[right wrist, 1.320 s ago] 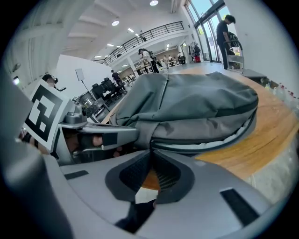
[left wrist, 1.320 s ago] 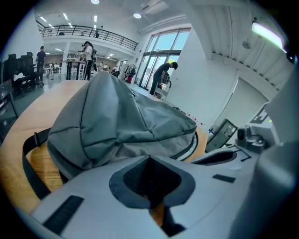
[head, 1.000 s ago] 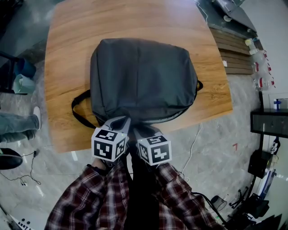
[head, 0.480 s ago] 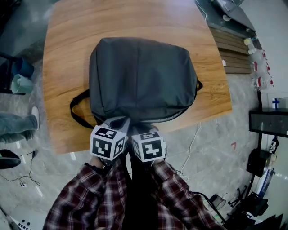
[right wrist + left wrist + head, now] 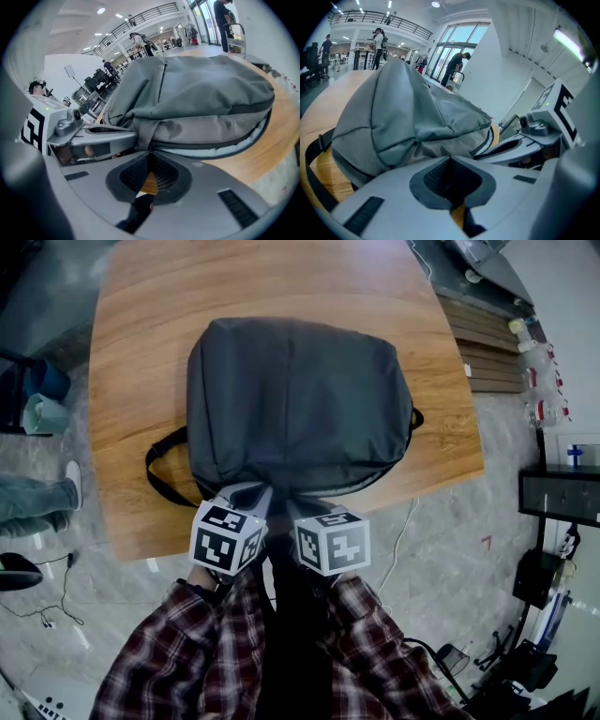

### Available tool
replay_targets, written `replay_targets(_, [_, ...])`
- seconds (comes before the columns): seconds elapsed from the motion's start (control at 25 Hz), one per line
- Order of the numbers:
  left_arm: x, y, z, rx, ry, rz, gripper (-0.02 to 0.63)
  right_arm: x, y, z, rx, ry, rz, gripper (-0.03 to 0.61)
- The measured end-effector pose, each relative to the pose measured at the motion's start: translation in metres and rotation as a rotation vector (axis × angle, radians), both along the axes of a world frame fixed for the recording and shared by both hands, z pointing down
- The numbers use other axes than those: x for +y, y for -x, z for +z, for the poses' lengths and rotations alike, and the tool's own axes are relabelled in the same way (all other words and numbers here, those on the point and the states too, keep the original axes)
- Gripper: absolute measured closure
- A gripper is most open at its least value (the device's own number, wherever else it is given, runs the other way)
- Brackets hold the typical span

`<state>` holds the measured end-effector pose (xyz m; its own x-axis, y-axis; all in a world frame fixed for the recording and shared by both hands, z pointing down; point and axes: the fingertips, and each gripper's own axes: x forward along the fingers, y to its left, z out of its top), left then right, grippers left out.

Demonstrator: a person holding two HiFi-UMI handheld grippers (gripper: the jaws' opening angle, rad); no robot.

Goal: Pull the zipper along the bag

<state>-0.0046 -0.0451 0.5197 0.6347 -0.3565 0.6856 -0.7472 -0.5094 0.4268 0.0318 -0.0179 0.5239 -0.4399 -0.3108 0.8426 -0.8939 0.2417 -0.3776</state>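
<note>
A grey backpack lies flat on the wooden table, with its near end at the table's front edge. My left gripper is shut on the bag's fabric at that near end; in the left gripper view its jaws meet against the bag. Right beside it, my right gripper is shut where the dark zipper line begins. The pull itself is hidden between the jaws. Pale lining shows under the zipper to the right.
A black strap loops out from the bag's left side over the table. A person's leg and shoe stand on the floor at the left. Slatted wooden boards and a dark cabinet are at the right. Cables lie on the floor.
The right gripper drifted a little left, then moved back right along the bag's near edge. The left gripper and the bag have hardly moved.
</note>
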Motion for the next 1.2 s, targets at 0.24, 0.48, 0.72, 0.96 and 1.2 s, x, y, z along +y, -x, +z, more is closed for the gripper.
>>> replay_targets(0.24, [0.001, 0.001, 0.001, -0.010, -0.011, 0.012, 0.601, 0.000, -0.002, -0.001, -0.023, -0.012, 0.007, 0.569])
replay_targets(0.48, [0.001, 0.000, 0.001, -0.010, -0.008, 0.023, 0.602, 0.005, 0.000, 0.000, -0.115, 0.032, -0.028, 0.569])
replay_targets(0.72, [0.001, 0.000, 0.002, -0.016, -0.007, 0.026, 0.601, 0.011, 0.007, -0.003, -0.165, 0.059, -0.111, 0.508])
replay_targets(0.96, [0.001, 0.000, 0.002, -0.010, 0.001, 0.029, 0.602, 0.007, -0.001, -0.009, -0.281, 0.098, -0.025, 0.506])
replay_targets(1.2, [0.001, 0.000, 0.002, -0.005, 0.006, 0.032, 0.602, -0.001, -0.008, -0.007, -0.436, 0.198, 0.132, 0.508])
